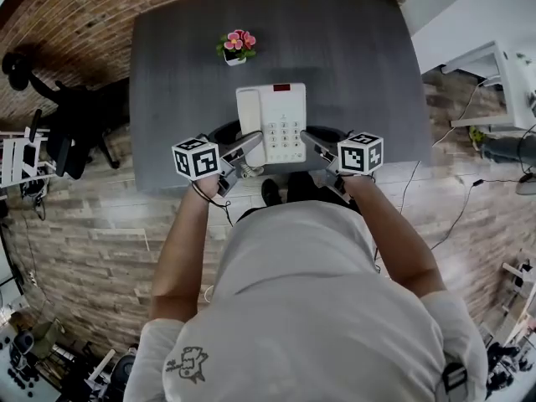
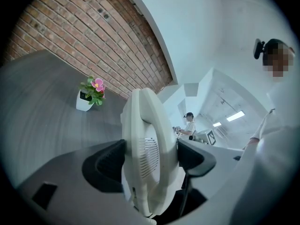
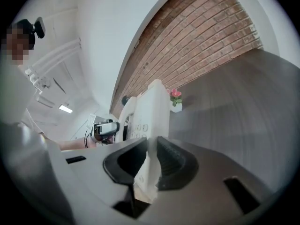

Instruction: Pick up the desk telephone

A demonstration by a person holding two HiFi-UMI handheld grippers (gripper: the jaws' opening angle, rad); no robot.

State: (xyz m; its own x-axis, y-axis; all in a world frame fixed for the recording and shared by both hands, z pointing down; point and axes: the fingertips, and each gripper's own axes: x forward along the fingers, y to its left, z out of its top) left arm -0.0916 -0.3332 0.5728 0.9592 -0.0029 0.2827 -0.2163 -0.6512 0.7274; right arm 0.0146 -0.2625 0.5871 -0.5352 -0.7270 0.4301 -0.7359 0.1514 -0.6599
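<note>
A white desk telephone (image 1: pixel 274 123) with a keypad and its handset on the left hangs above the near part of the dark grey table (image 1: pixel 167 90). My left gripper (image 1: pixel 244 146) is shut on its handset side (image 2: pixel 147 158). On the opposite side, my right gripper (image 1: pixel 310 143) is shut on the phone's thin right edge (image 3: pixel 149 125). In the left gripper view the dark pads (image 2: pixel 105 165) press the handset from both sides. The right gripper view shows the phone's edge pinched between ribbed pads (image 3: pixel 171 161), with the keypad face turned left.
A small white pot of pink flowers (image 1: pixel 237 47) stands at the table's far middle. A brick wall (image 1: pixel 75 7) runs behind the table. A black chair (image 1: pixel 67 120) stands to the left, white furniture (image 1: pixel 490 74) to the right. Another person (image 2: pixel 188 125) stands far off.
</note>
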